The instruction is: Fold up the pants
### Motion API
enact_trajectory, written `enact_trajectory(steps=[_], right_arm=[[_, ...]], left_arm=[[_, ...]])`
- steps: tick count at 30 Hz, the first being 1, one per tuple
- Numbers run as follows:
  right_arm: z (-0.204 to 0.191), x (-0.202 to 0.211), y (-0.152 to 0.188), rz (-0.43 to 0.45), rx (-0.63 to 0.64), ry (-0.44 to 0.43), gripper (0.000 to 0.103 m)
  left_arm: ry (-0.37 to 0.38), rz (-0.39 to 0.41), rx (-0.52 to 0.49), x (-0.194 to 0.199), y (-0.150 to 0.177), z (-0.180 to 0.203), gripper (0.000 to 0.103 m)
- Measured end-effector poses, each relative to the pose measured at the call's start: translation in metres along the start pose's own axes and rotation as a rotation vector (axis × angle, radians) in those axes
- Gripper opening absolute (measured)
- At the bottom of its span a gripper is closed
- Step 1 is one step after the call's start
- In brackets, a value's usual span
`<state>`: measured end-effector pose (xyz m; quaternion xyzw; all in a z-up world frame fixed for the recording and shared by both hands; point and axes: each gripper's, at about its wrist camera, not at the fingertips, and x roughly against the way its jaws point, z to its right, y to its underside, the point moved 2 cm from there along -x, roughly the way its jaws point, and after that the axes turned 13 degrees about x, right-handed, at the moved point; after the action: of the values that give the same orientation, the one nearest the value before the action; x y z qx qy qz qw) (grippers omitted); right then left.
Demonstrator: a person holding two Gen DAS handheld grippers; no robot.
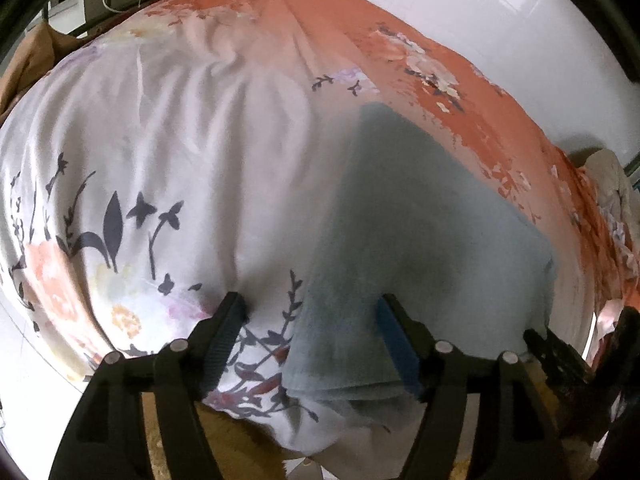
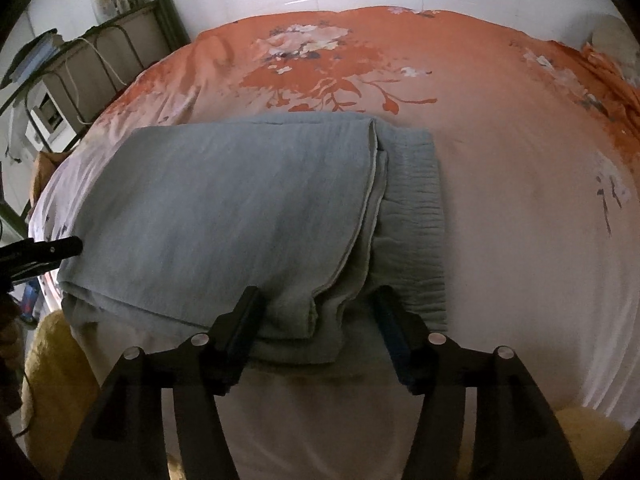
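Note:
Pale grey-blue pants [image 2: 240, 208] lie folded flat on the bed, the ribbed waistband [image 2: 416, 208] showing at their right end. My right gripper [image 2: 318, 300] is open over the near folded edge, and a bunch of fabric sits between its fingers without being pressed. In the left wrist view the pants [image 1: 420, 232] fill the right half. My left gripper [image 1: 310, 308] is open at their left edge, one finger over the sheet and the other over the cloth. The left gripper's fingers [image 2: 60, 250] also show at the left of the right wrist view.
The bed carries a floral sheet [image 2: 500, 160], white near me and orange at the far side. A green metal rack [image 2: 120, 40] with bottles stands at the back left against a white tiled wall. A yellow fluffy cover [image 2: 52, 360] hangs at the near edge. Crumpled bedding [image 1: 612, 176] lies at the far right.

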<state>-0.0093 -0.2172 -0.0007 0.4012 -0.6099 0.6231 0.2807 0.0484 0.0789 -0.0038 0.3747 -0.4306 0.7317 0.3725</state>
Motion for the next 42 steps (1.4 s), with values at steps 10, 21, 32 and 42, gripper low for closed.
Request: enact_trajectory(steps=[10,21,32,42], right_arm=[[-0.005,-0.004,-0.003,0.013,0.014,0.007,0.068],[-0.007,-0.005,-0.004,0.010,0.022,0.013,0.070],[-0.011,-0.004,-0.004,0.010,0.045,0.037,0.070],[-0.010,-0.001,-0.003,0.011,0.048,0.043,0.069]], left_arm=[[-0.070,0.067,-0.151,-0.003,0.011,0.026,0.076],[-0.114,0.056,-0.165,-0.014,0.012,0.029,0.077],[-0.070,0.082,-0.200,-0.003,0.016,0.034,0.036],[0.181,0.097,-0.136,0.052,0.007,0.042,0.011]])
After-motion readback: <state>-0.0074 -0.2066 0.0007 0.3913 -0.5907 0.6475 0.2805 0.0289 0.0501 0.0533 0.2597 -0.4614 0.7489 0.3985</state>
